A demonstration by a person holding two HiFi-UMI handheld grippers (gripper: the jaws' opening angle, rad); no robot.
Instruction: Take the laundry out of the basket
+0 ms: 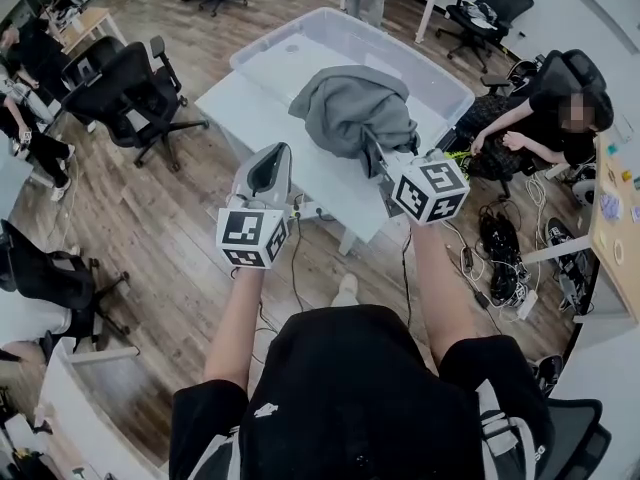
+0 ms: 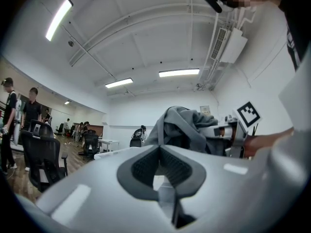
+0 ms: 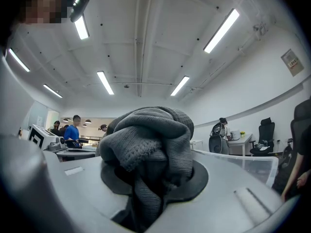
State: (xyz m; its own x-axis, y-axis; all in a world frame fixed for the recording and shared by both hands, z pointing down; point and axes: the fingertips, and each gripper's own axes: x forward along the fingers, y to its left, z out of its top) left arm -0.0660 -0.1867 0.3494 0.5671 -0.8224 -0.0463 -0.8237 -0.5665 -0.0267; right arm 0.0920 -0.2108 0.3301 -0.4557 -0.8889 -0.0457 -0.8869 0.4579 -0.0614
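Observation:
A grey knitted garment (image 1: 345,108) hangs bunched over the near rim of the clear plastic basket (image 1: 300,33) and above the white table (image 1: 250,118). My right gripper (image 1: 378,158) is shut on its lower right part. In the right gripper view the cloth (image 3: 150,140) fills the jaws and hides the pads. My left gripper (image 1: 272,158) hovers to the left of the garment over the table's front edge, shut with nothing in it. In the left gripper view its dark pads (image 2: 141,169) meet, and beyond them are the garment (image 2: 182,127) and the right gripper's marker cube (image 2: 249,113).
The basket's clear wall (image 3: 243,161) shows at the right in the right gripper view. Black office chairs (image 1: 130,93) stand to the left of the table. A seated person (image 1: 550,118) works at the right, with cables (image 1: 500,258) on the wooden floor. Other people stand far off.

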